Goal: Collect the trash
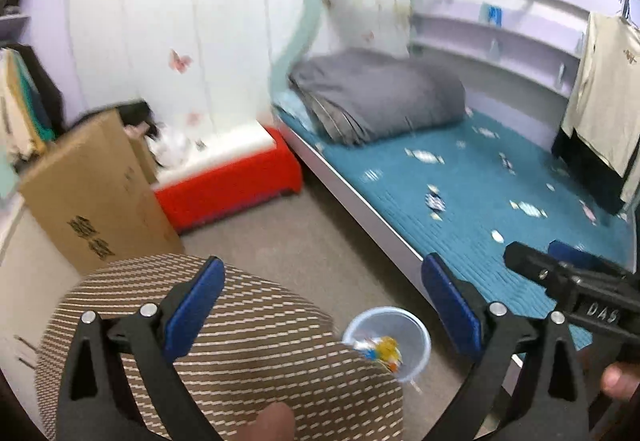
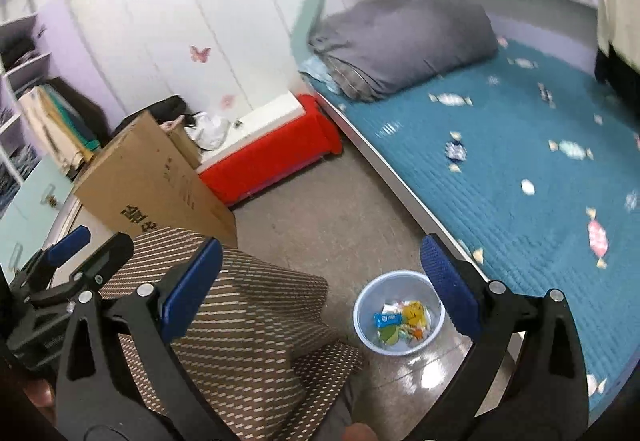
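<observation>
While both tools hang in the air with nothing in them, a small blue bin (image 2: 398,311) sits on the floor (image 2: 332,209) just beside the bed (image 2: 520,209). Inside the bin lie bright wrappers (image 2: 404,319) in blue, yellow, green and orange. The left tool (image 1: 324,311) has its two blue pads far apart, and nothing is between them. The right tool (image 2: 320,287) is spread wide too, and it grips nothing. From the left view, the right tool shows as a black shape at the right edge, over the bed. From the right view, the left tool shows at the left edge. A leg in brown striped cloth (image 2: 240,313) fills the low middle of both views, close to the bin. On the bed is a teal cover with a candy print, and one small blue and white wrapper (image 2: 456,150) lies on it, well apart from the bin. A folded gray blanket (image 2: 404,41) sits at the far end of the bed. A red box (image 2: 272,165) stands at the foot of the bed, and a big cardboard box (image 2: 152,181) leans near it. White wardrobe doors (image 2: 168,21) with butterfly stickers stand behind them.
</observation>
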`<state>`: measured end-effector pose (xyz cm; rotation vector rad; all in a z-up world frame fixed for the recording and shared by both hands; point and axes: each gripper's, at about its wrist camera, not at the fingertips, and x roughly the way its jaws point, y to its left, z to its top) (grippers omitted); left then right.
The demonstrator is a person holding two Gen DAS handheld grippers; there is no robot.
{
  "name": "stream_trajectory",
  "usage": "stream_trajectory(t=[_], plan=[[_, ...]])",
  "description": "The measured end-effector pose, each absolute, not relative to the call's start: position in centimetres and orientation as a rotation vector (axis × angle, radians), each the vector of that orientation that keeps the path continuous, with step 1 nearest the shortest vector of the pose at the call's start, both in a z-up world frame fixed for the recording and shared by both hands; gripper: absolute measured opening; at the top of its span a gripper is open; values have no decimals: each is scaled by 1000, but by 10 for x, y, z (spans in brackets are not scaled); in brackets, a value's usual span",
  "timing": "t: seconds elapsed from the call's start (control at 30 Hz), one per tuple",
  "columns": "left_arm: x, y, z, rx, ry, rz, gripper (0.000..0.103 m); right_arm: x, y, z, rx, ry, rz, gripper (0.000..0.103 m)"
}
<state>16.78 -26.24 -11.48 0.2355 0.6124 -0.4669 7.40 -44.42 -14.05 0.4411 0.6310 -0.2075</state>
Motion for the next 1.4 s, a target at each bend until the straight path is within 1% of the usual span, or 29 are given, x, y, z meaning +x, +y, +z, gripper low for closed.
stream_trajectory(t=[0.2, 0.5, 0.67, 1.0, 1.4], plan=[[131, -201, -79, 212, 483, -363, 97, 58, -381, -91, 307, 565, -166, 97], [84, -109, -36, 94, 419, -214, 97, 32, -295, -34, 154, 456, -110, 97], [56, -74, -15, 55, 361, -155, 97, 16, -265, -14, 104, 390, -91, 97], [30, -44, 3, -1, 310, -108, 98, 3, -241, 3, 44, 325, -80, 97], [22, -45, 11, -10, 288, -114, 98, -1, -244, 5, 45, 311, -77, 97]])
